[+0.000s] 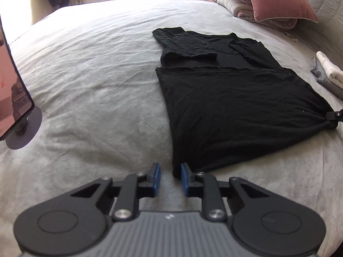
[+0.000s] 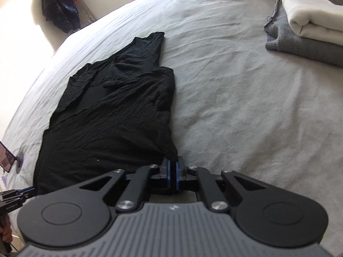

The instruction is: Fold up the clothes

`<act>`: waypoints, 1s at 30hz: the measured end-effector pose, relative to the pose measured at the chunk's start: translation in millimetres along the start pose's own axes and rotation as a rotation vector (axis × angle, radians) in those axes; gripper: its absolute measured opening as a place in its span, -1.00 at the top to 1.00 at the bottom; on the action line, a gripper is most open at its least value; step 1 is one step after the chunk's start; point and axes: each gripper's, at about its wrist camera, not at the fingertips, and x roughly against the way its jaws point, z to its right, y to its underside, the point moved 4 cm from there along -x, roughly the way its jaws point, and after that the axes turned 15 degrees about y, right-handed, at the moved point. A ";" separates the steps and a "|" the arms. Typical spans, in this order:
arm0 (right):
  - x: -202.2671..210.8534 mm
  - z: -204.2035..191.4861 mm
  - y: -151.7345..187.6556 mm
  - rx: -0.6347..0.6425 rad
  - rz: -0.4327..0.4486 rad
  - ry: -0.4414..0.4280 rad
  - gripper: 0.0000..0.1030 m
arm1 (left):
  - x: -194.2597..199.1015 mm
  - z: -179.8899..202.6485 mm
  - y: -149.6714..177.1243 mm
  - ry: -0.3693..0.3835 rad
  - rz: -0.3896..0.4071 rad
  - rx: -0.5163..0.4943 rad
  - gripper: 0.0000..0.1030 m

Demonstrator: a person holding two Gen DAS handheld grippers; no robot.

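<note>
In the left wrist view, the black T-shirt (image 1: 233,98) is being spread on the grey bedsheet (image 1: 90,81); the left gripper (image 1: 170,176) is being held apart at its near corner. In the right wrist view, the right gripper (image 2: 172,171) is being clamped on the hem's other corner.

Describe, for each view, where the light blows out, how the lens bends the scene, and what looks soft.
Left wrist view: far edge of the pale grey bedsheet glares white, bed bulges barrel-like, gripper body near the lens soft. Right wrist view: sunlit wall beside the hanging dark jacket washes out, crumpled black cotton shirt loses fold detail, corners vignette.
</note>
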 end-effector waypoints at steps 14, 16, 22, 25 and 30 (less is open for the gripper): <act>34.9 -33.8 0.6 0.134 0.201 -0.031 0.22 | 18.2 17.9 -15.6 -0.030 0.136 -0.085 0.15; 37.2 -47.5 0.5 0.155 0.215 -0.088 0.22 | 17.1 29.8 -23.1 -0.010 0.171 -0.109 0.15; 20.8 -90.9 6.1 0.215 0.165 -0.215 0.26 | -8.4 86.9 -32.6 0.150 0.187 -0.289 0.16; 11.7 -108.1 11.5 0.250 0.142 -0.244 0.26 | -24.4 109.0 -28.6 0.199 0.164 -0.372 0.16; 2.8 -117.4 21.5 0.335 0.135 -0.206 0.26 | -48.0 120.2 -17.5 0.205 0.081 -0.445 0.16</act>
